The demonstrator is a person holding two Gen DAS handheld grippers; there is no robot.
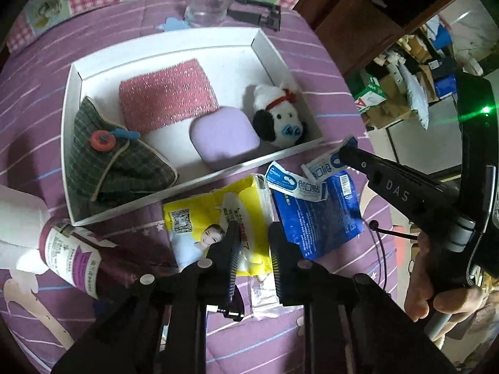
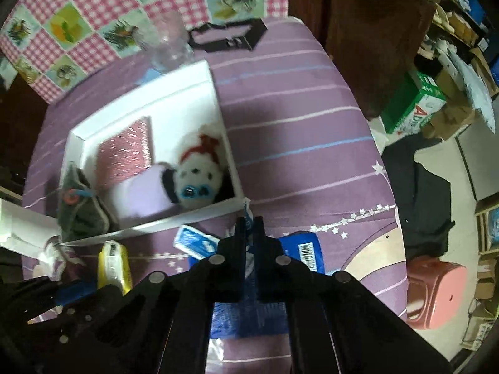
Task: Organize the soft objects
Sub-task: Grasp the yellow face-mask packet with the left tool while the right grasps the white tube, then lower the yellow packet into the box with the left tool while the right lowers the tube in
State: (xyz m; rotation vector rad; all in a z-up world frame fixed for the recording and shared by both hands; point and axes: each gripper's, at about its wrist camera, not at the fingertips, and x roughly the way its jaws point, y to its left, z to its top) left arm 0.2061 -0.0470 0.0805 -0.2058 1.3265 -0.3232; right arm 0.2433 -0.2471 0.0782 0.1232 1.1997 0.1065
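Left wrist view: purple striped bedspread [image 1: 312, 62] across nearly everything. White shallow box [image 1: 70, 99] at centre, reaching toward 10 o'clock. Inside, at 9 o'clock, green plaid pouch [image 1: 109, 168] propped against the left wall; pink glittery sponge [image 1: 168, 93] beside it, lilac soft pad [image 1: 223, 138] touching the sponge's lower right corner, plush dog [image 1: 277, 115] in the right-hand corner at 3 o'clock of the box. Outside the box's near wall, at 6 o'clock, yellow tissue pack [image 1: 218, 215] flat on the spread; blue packet [image 1: 318, 215] just right of it, small plaster sachet [image 1: 296, 184] lying on the blue packet's upper edge. Purple-labelled bottle [image 1: 71, 255] on its side at 8 o'clock. Clear glass jar [image 1: 209, 0] at 12 o'clock, past the box. Left gripper [image 1: 252, 249] with fingers apart, hovering over the tissue pack's right edge, gripping nothing. Right gripper [image 1: 347, 146] at 3 o'clock, closed on a second white-and-blue sachet [image 1: 322, 168].

Right wrist view: blurred, but fingers pressed together with that sachet [image 2: 246, 212] sticking out past the tips, just beside the box's near right corner [image 2: 240, 198].
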